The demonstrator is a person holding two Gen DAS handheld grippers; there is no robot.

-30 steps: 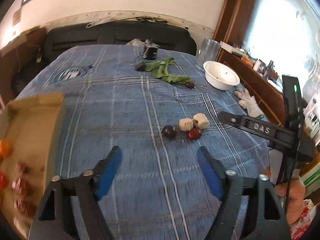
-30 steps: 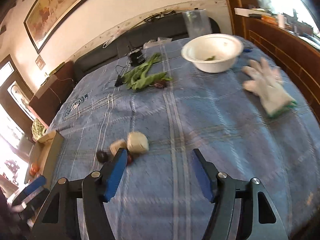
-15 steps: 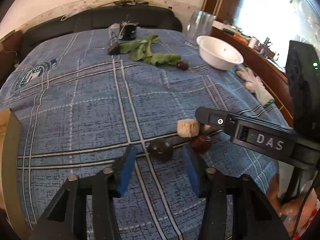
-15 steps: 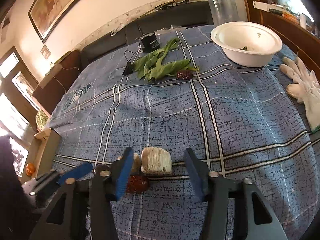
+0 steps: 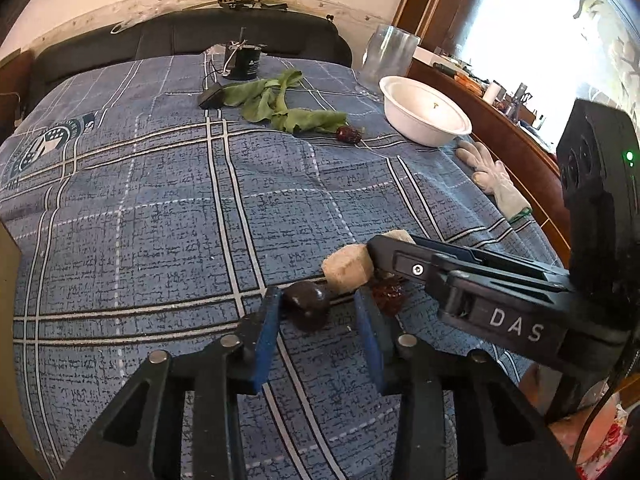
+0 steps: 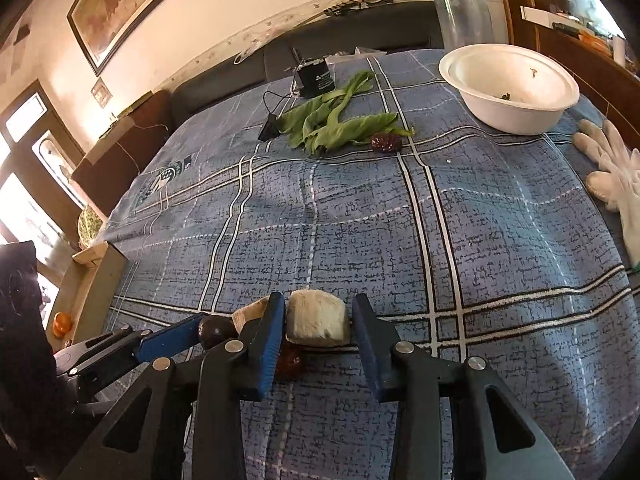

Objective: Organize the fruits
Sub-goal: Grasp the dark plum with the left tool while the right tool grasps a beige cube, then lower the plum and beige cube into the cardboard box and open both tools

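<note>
Four small items are clustered at the near edge of the blue plaid tablecloth: one dark round plum-like fruit, one wrinkled red dried fruit, and two pale beige fibrous blocks, one nearer the right gripper and one beside the dark fruit. The dark fruit is bracketed by the blue-padded left gripper, whose jaws are spread, the left pad touching or nearly touching it. The first beige block is flanked by the right gripper, jaws likewise parted and not yet clamped. A second wrinkled red dried fruit is seen farther off, at the tip of a bunch of green leaves. One white round bowl is recorded at the far right, holding a few small scraps. One white glove, one clear glass jar and one black cylinder with cable are also listed. One cardboard box at the left holds an orange fruit.
</note>
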